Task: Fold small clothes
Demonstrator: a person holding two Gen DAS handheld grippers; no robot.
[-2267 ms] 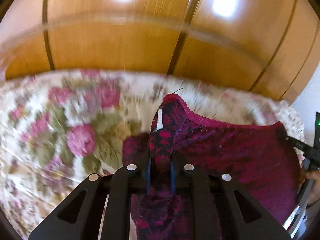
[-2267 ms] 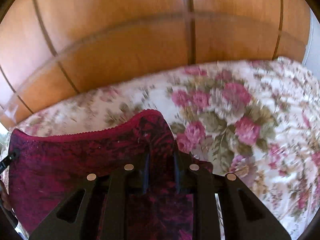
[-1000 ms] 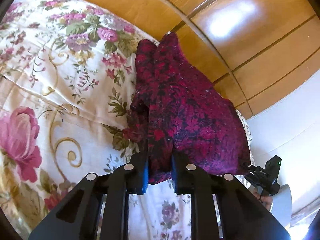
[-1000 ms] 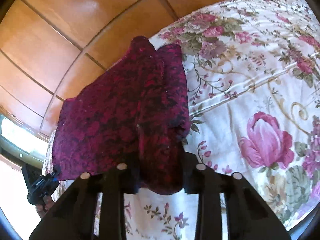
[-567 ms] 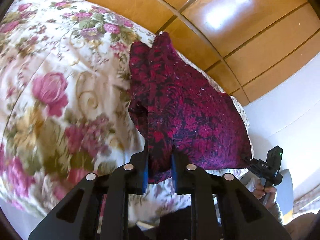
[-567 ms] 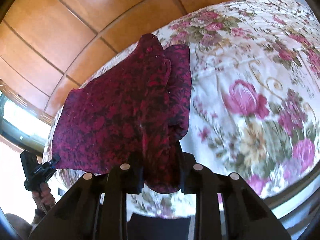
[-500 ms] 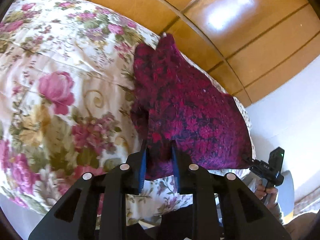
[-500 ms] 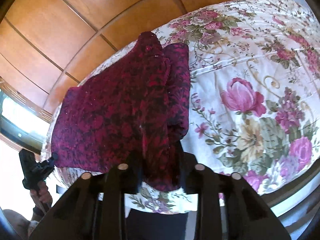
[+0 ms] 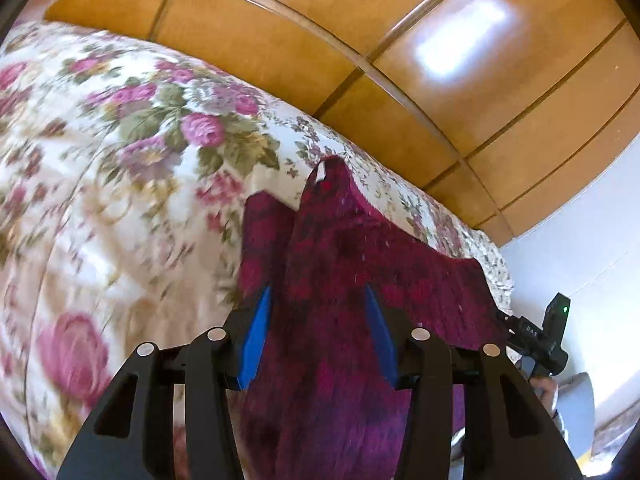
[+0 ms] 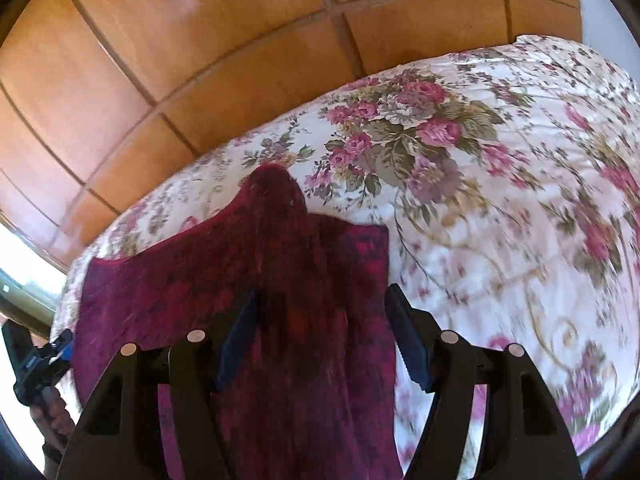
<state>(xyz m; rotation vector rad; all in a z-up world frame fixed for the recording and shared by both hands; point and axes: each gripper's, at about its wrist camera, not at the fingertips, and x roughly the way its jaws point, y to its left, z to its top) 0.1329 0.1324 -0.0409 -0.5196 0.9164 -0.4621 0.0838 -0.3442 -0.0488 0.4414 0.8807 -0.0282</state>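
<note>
Both views look down over a bed with a cream bedspread [image 9: 120,208] printed in big pink roses and green leaves, and the print is smeared with blur toward the frame edges. Behind the bed runs glossy wooden panelling [image 9: 360,60], honey-coloured, split by dark grooves and catching bright patches of light. A pale wall [image 9: 580,240] shows at the bed's far right end in the left view; a bright window strip [image 10: 16,256] sits at the opposite end in the right view.

The dark red patterned garment [image 9: 360,264] lies on the bedspread at the near edge of the bed, one corner peaked up toward the panelling, a white label at that tip.

The left tool [image 9: 318,340] is opening, blue pads apart, red fabric lying between them without being pinched. The right tool [image 10: 320,336] is opening too, jaws wide, cloth between but slack.
</note>
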